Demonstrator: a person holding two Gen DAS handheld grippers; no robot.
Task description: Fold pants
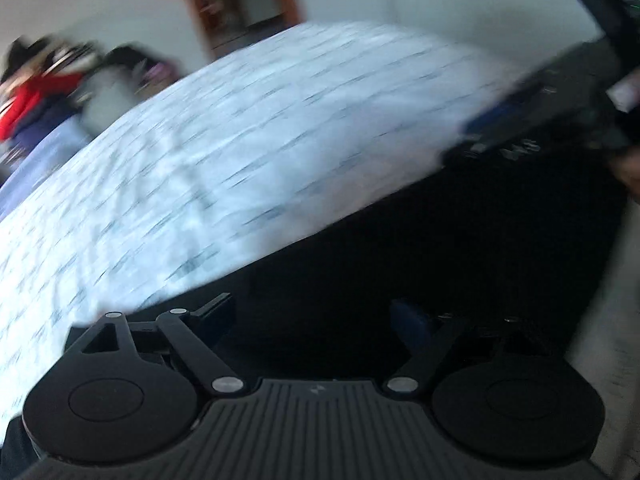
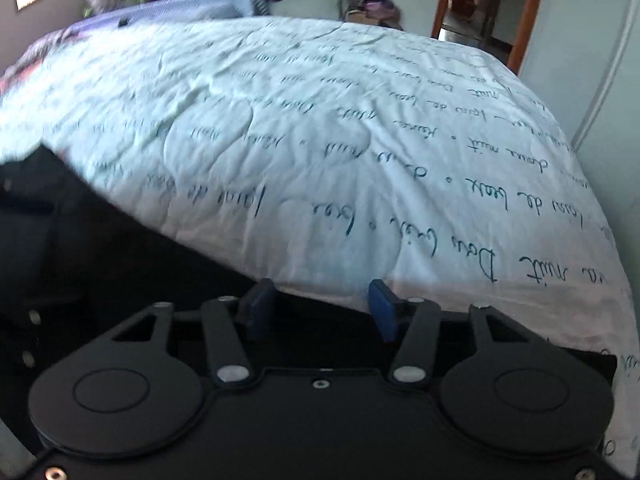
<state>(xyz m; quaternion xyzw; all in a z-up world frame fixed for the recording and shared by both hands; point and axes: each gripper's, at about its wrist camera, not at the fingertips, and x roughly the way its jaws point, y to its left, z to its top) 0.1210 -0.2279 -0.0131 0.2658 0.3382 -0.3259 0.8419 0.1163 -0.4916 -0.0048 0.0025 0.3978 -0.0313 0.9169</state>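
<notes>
**Getting a grip on the black pants**

The black pants (image 2: 132,256) lie on the bed's script-printed quilt (image 2: 320,128). Right tool (image 2: 320,308) hovers with fingers apart at their edge; left tool (image 1: 316,316) also spread. Each should pinch one hem layer squarely before lifting.

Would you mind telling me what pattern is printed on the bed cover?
White cover with lines of dark cursive handwriting, clearest in the right wrist view.

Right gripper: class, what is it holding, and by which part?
Nothing: the right gripper is open, its blue fingers apart over the black pants' edge on the bed.
</notes>
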